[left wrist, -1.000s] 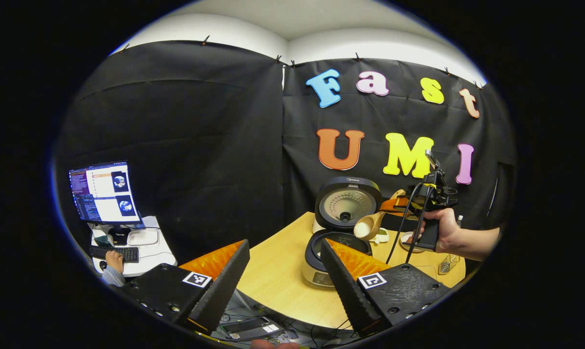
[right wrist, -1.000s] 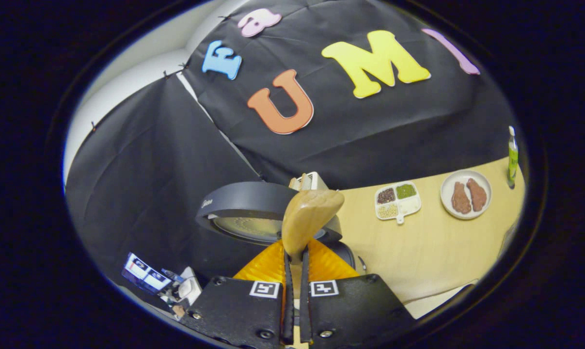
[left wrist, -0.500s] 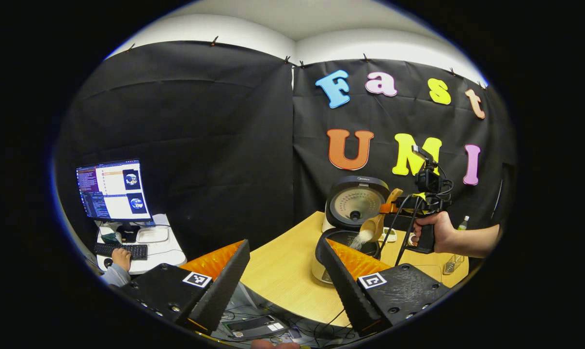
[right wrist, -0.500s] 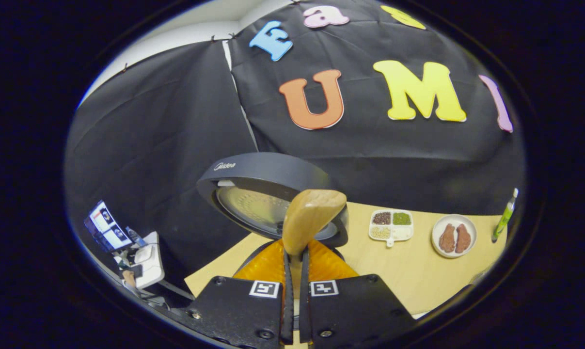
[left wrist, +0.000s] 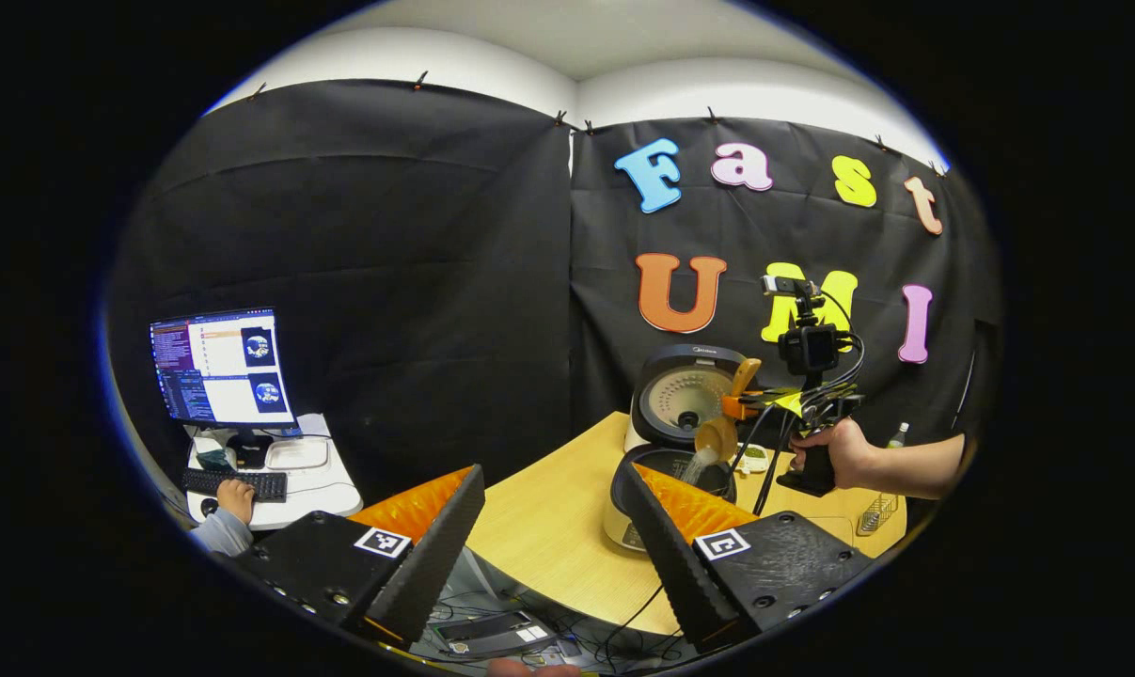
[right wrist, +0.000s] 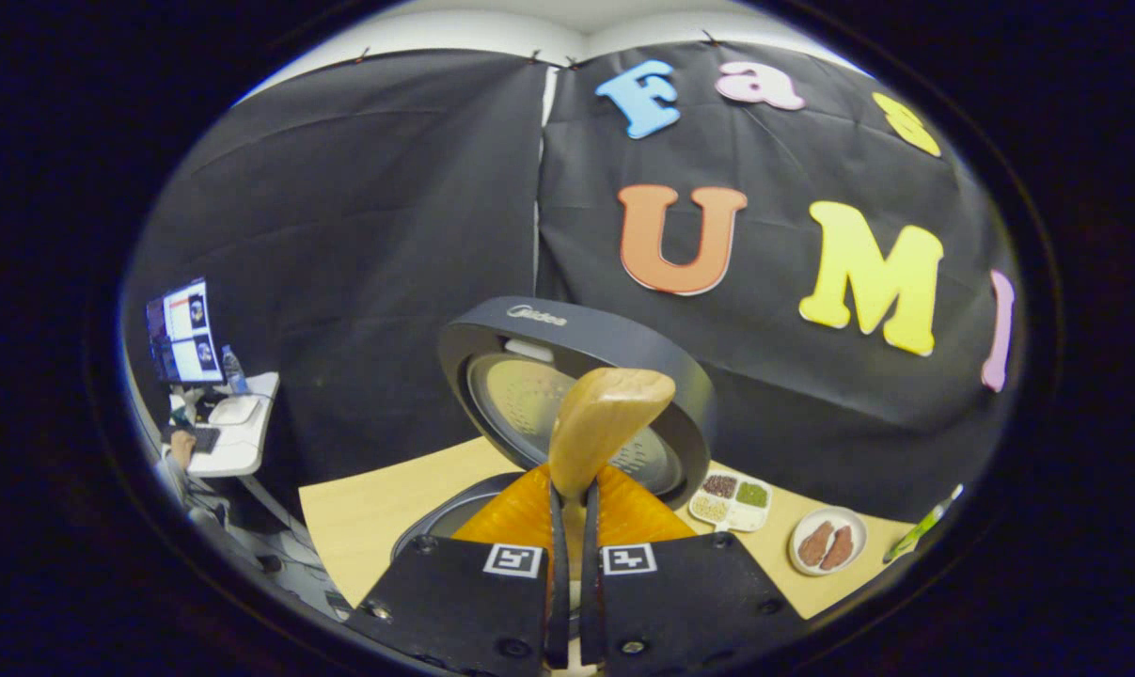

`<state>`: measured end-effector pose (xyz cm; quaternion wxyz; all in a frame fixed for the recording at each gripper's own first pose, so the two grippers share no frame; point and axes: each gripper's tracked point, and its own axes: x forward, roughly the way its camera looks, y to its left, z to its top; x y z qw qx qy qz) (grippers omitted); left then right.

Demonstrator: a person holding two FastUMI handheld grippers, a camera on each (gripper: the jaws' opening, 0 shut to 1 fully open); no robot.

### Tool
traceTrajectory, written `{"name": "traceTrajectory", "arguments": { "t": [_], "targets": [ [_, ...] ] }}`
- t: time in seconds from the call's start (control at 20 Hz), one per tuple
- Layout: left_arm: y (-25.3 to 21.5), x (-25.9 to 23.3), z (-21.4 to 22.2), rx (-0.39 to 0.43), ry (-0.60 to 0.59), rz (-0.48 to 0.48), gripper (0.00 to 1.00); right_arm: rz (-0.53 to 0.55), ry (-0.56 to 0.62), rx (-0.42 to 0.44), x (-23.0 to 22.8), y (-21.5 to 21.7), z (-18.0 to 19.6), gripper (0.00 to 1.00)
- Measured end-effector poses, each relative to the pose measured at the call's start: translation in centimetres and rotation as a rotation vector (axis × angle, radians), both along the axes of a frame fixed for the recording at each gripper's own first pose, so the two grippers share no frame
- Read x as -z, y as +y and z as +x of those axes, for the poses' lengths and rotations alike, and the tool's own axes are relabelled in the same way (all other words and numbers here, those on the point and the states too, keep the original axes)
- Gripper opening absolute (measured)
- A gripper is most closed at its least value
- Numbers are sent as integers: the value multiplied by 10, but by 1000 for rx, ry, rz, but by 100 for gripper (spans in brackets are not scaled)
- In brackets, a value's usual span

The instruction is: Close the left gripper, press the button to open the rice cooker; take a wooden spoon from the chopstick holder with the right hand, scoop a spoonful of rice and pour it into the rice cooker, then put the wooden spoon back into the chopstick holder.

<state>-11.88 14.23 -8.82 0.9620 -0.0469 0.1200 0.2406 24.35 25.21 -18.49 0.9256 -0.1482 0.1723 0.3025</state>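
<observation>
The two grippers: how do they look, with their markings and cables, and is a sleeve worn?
Each gripper has black wedge-shaped finger mounts, each with a square black-and-white marker: the left gripper and the right gripper. In the left gripper view, the right gripper carries a small camera on top, black cables hanging down, and a pistol-style handle. The hand holding it shows a bare forearm.

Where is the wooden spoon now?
In the left gripper view, the wooden spoon is tipped over the open rice cooker, held by the right gripper.

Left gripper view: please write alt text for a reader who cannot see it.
Across a wooden table, a hand holds the right gripper, tipping a wooden spoon so rice falls into the open rice cooker. The left gripper is open in front.
</observation>
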Motion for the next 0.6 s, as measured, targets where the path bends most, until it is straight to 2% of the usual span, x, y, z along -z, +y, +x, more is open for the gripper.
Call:
{"name": "traceTrajectory", "arguments": {
  "t": [0.35, 0.6],
  "targets": [
    [2, 1, -1, -15, 0, -6, 95, -147, -136, -133, -8, 30, -15, 10],
    [-1, 1, 3, 0, 1, -7, 95, -165, -170, -180, -14, 36, -23, 10]
  ]
}}
